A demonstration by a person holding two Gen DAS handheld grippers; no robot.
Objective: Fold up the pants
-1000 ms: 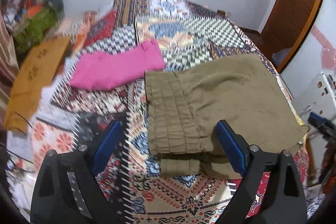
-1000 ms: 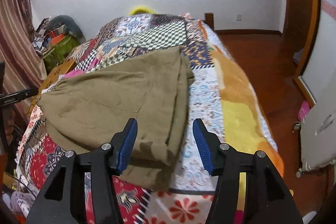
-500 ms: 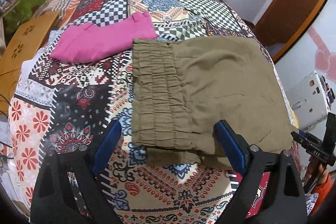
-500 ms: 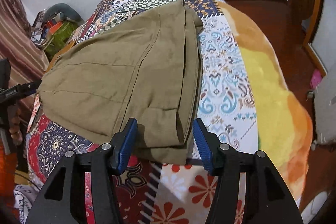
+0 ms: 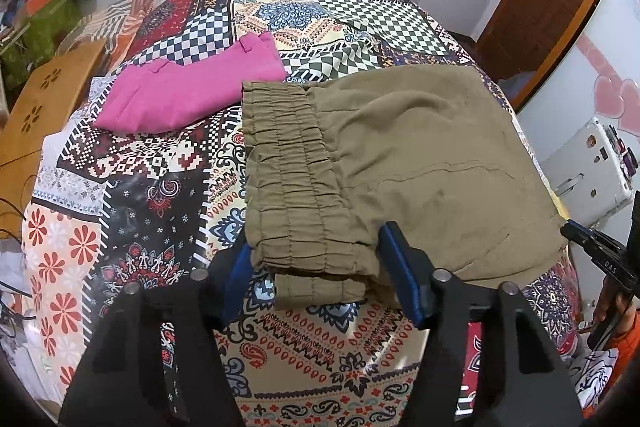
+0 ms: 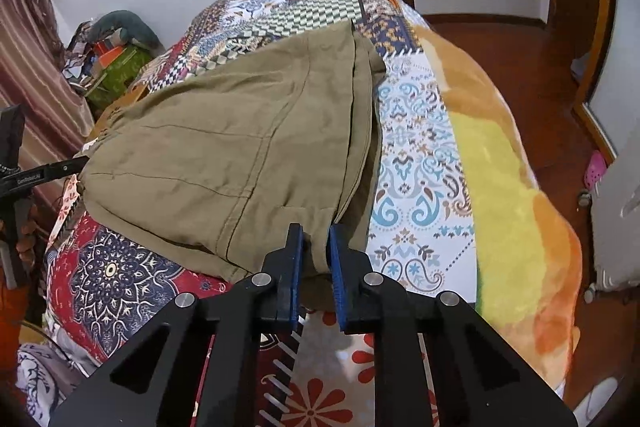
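Gripping both near corners at once looks like the plan: the olive pants (image 5: 400,155) lie already doubled on the patterned bedspread (image 5: 152,195), and lifting the near edge from two points would let it carry over evenly for another fold.

In the left wrist view the left gripper (image 5: 316,267) straddles the elastic waistband (image 5: 292,179) at 6 o'clock of the garment. Its jaws have just been closing, and the blue pads now sit against the gathered band's two sides, squeezing it between them. In the right wrist view the right gripper (image 6: 316,259) has its jaws nearly together, pinching a bunched ridge of the hem corner at 6 o'clock of the cloth; these too have just been closing.

Compared with a second ago, both pairs of jaws stood wide apart then, with cloth lying loose between them. The pants appear to lie where they did, apart from the bunching at the two gripped spots. A pink garment (image 5: 192,91) rests just beside the waistband at 10 o'clock, clear of the work.
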